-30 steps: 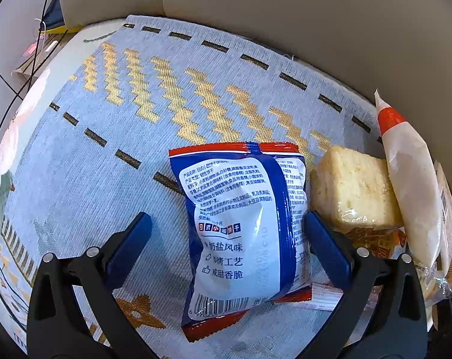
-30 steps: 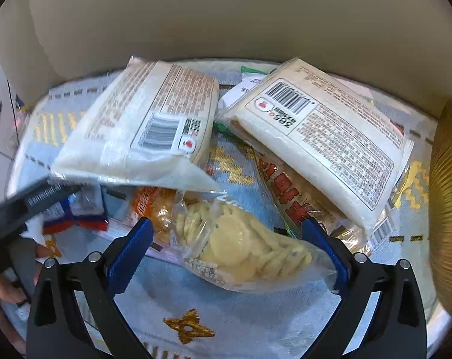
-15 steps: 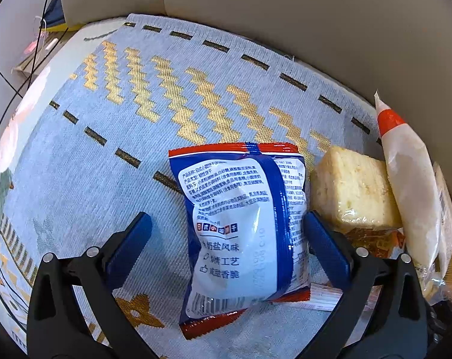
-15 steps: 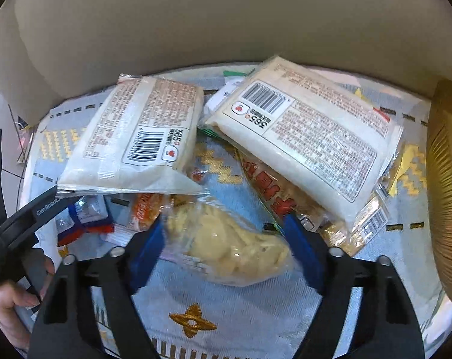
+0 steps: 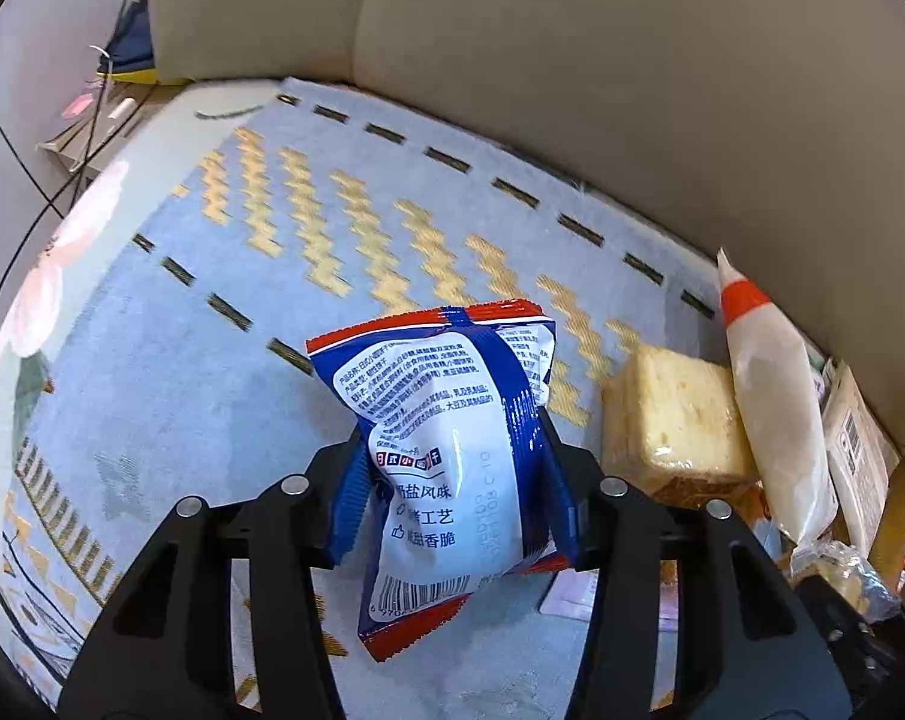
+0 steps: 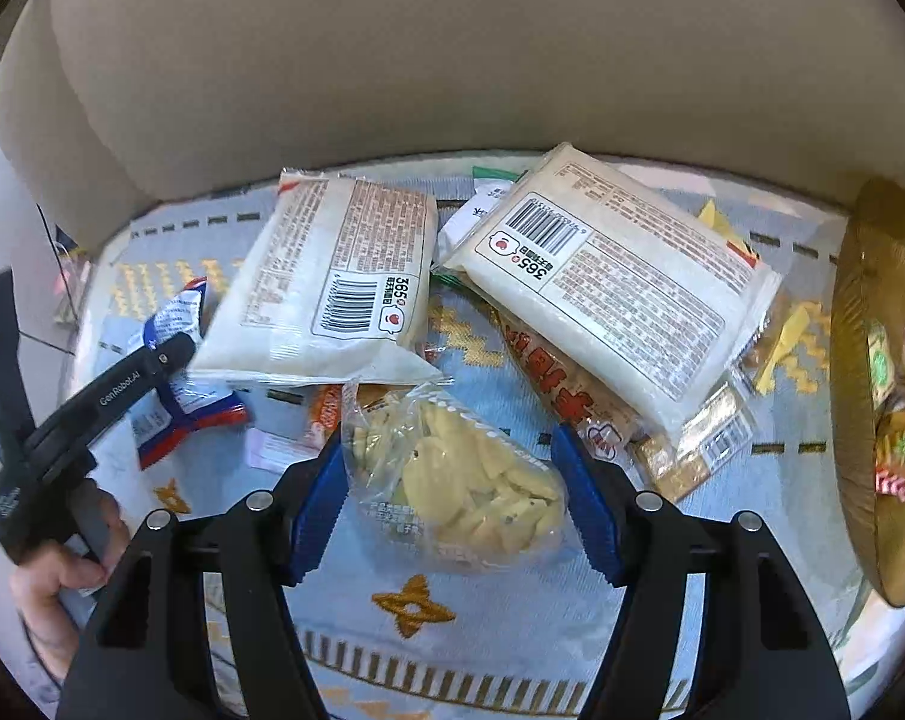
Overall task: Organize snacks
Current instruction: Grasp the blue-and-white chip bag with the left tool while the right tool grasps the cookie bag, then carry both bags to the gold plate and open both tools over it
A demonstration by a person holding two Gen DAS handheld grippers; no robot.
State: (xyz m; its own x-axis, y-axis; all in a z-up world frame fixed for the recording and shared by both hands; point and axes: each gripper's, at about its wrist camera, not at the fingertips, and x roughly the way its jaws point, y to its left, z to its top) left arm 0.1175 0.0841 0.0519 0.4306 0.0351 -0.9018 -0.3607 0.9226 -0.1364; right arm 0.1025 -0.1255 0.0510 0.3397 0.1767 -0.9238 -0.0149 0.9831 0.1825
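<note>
We see the L gripper (image 5: 452, 468) clamped on the blue-white biscuit packet (image 5: 446, 450), w/ the R gripper (image 6: 449, 489) pinching the clear cracker bag (image 6: 452, 480), probably resting on the cloth (image 6: 512, 630).

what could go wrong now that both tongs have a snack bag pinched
1. The right tongs squeeze the clear bag of pale round crackers; more pressure may crush them.
2. The left tongs pinch the puffy blue, white and red foil packet at its middle; it is crumpled and could slip or burst.
3. Lifting the cracker bag may snag the white bread pack overlapping its top edge.
</note>
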